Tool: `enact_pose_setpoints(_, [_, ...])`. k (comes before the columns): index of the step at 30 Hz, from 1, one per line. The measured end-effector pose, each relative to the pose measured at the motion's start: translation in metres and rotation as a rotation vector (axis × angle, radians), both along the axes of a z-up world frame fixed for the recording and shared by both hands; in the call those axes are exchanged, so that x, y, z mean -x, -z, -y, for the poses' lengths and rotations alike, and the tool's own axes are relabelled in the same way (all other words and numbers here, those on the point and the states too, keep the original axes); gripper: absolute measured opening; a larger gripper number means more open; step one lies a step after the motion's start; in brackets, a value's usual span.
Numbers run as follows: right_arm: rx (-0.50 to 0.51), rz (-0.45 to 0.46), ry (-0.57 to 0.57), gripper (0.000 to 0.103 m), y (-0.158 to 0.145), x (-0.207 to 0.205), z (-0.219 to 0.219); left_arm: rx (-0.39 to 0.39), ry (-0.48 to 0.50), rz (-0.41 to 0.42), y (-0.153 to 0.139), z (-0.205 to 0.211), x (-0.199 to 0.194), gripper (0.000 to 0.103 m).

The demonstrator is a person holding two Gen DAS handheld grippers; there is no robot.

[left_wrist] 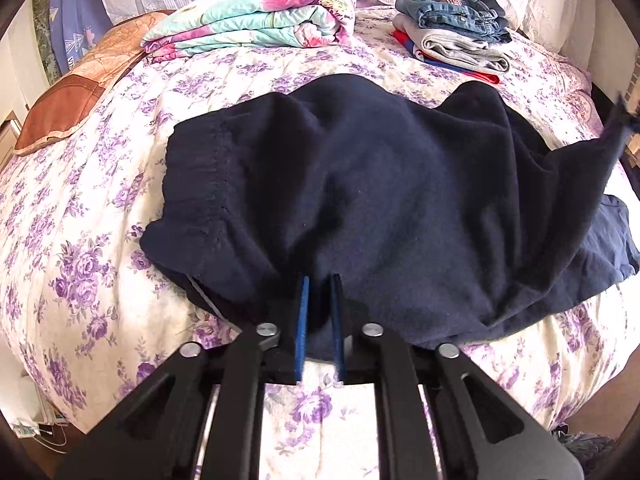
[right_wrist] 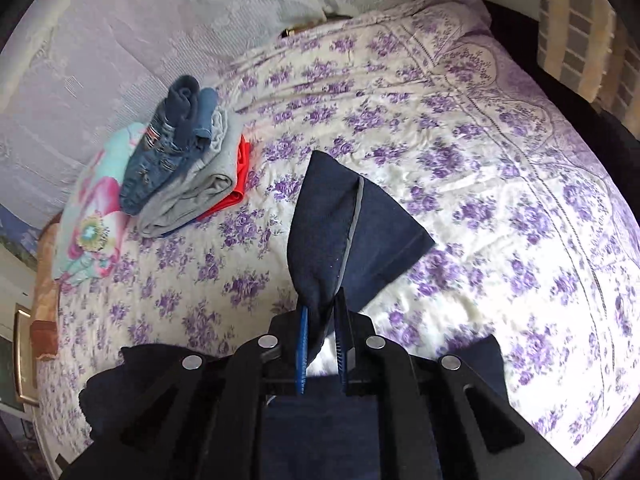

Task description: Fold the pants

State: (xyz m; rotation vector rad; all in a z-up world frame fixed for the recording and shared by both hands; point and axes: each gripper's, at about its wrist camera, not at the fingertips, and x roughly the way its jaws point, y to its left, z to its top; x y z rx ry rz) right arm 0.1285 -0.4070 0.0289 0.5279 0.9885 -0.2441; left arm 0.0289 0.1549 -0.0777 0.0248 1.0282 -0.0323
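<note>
A pair of dark navy fleece pants [left_wrist: 380,184] lies crumpled across the near edge of a bed covered by a cream quilt printed with purple flowers [left_wrist: 100,208], its gathered elastic waistband bunched at the left and its far end pulled upward to the right. The left gripper [left_wrist: 320,280] sits low at the bed's edge, its blue-padded fingers narrowed onto a fold of the navy fabric. The right gripper [right_wrist: 322,300] is raised above the quilt [right_wrist: 480,184], its jaws pinched on a hemmed pant leg [right_wrist: 340,220] that stands up from the tips in a peak. Farther back rest a folded floral blanket in pink and turquoise [left_wrist: 256,20] and a stack of folded clothes topped with blue jeans [left_wrist: 452,28].
</note>
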Motion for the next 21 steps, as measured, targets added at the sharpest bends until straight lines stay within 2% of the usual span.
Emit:
enact_pose_setpoints(3, [0.009, 0.070, 0.050, 0.012, 0.002, 0.082, 0.014, -0.031, 0.021, 0.006, -0.006, 0.002, 0.008, 0.002])
enact_pose_setpoints(5, [-0.005, 0.065, 0.095, 0.012, 0.024, 0.126, 0.024, -0.069, 0.034, 0.000, -0.005, 0.008, 0.012, 0.002])
enact_pose_setpoints(7, [-0.047, 0.017, 0.145, 0.012, 0.070, 0.157, 0.034, -0.093, 0.043, -0.022, 0.000, 0.011, 0.014, 0.002])
enact_pose_setpoints(10, [-0.132, -0.082, 0.187, 0.011, 0.154, 0.173, 0.042, -0.124, 0.056, -0.055, 0.006, 0.014, 0.012, 0.002])
enact_pose_setpoints(11, [-0.164, -0.045, 0.199, 0.009, 0.168, 0.177, 0.043, -0.136, 0.060, -0.058, 0.004, 0.015, 0.012, 0.002])
enact_pose_setpoints(14, [-0.139, 0.017, 0.190, 0.012, 0.162, 0.182, 0.038, -0.175, 0.070, -0.046, -0.010, 0.020, 0.017, 0.002])
enact_pose_setpoints(18, [-0.116, 0.019, 0.155, 0.012, 0.160, 0.182, 0.035, -0.200, 0.067, 0.005, -0.036, 0.031, 0.021, 0.002])
enact_pose_setpoints(21, [-0.107, 0.029, 0.134, 0.018, 0.150, 0.189, 0.033, -0.114, 0.117, 0.011, -0.050, 0.048, 0.011, 0.002])
